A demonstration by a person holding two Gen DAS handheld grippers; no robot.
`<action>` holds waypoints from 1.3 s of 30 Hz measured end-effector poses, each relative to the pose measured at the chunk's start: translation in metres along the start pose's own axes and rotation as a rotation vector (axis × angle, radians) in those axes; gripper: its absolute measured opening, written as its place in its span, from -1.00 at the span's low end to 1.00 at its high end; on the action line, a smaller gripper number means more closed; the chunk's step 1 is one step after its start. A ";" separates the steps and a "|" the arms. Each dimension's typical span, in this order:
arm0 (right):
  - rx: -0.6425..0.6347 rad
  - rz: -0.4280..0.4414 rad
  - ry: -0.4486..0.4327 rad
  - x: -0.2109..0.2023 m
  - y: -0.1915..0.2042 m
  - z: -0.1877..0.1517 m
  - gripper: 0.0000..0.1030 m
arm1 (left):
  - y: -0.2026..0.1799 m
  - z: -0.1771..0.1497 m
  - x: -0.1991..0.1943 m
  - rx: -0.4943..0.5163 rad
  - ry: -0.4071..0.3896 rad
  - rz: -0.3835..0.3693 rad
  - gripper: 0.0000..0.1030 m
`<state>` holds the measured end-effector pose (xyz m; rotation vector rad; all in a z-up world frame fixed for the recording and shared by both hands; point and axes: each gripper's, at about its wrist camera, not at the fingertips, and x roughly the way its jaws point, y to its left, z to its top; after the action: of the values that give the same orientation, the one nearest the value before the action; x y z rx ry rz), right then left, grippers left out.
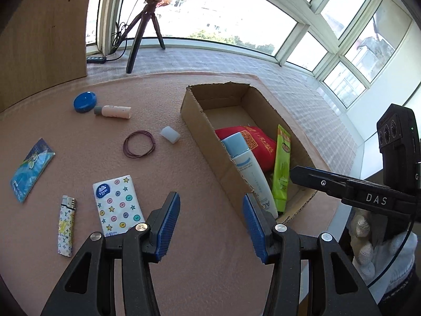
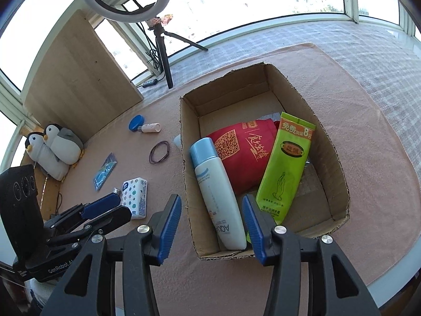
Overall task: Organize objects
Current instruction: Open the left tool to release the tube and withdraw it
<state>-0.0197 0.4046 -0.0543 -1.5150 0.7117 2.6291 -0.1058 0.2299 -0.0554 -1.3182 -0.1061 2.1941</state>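
Note:
An open cardboard box [image 2: 331,142] [image 1: 200,121] stands on the pink mat and holds a white lotion bottle [image 2: 218,192] [image 1: 250,168], a red pouch [image 2: 244,152] [image 1: 252,142] and a green tube [image 2: 286,166] [image 1: 282,168]. Loose on the mat lie a tissue pack [image 1: 118,205] [image 2: 135,194], a lighter [image 1: 65,226], a blue sachet [image 1: 31,168] [image 2: 105,171], a rubber band [image 1: 139,144] [image 2: 159,152], a white cap [image 1: 170,134], a pink bottle [image 1: 115,111] [image 2: 150,128] and a blue lid [image 1: 84,102] [image 2: 136,122]. My left gripper [image 1: 211,226] is open above the mat, left of the box. My right gripper [image 2: 211,227] is open over the box's near end, empty.
A ring light on a tripod [image 2: 164,52] [image 1: 142,34] stands at the back by the windows. A wooden panel [image 2: 79,76] rises at the left. Two plush penguins [image 2: 52,150] rest against it. The mat's front edge lies near the box.

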 end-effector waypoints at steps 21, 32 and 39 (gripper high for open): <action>-0.161 -0.019 -0.042 0.017 0.084 0.002 -0.13 | 0.192 -0.023 -0.123 -0.297 -0.157 0.237 0.03; -0.233 0.062 0.038 0.056 0.121 0.054 -0.13 | 0.178 0.024 -0.115 -0.220 -0.185 0.213 0.03; -0.220 0.083 0.134 0.104 0.127 0.068 -0.14 | 0.178 0.039 -0.074 -0.207 -0.118 0.197 0.03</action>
<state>-0.1608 0.2969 -0.0643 -1.7691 0.5170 2.7661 -0.1890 0.0527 -0.0387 -1.3582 -0.2656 2.4837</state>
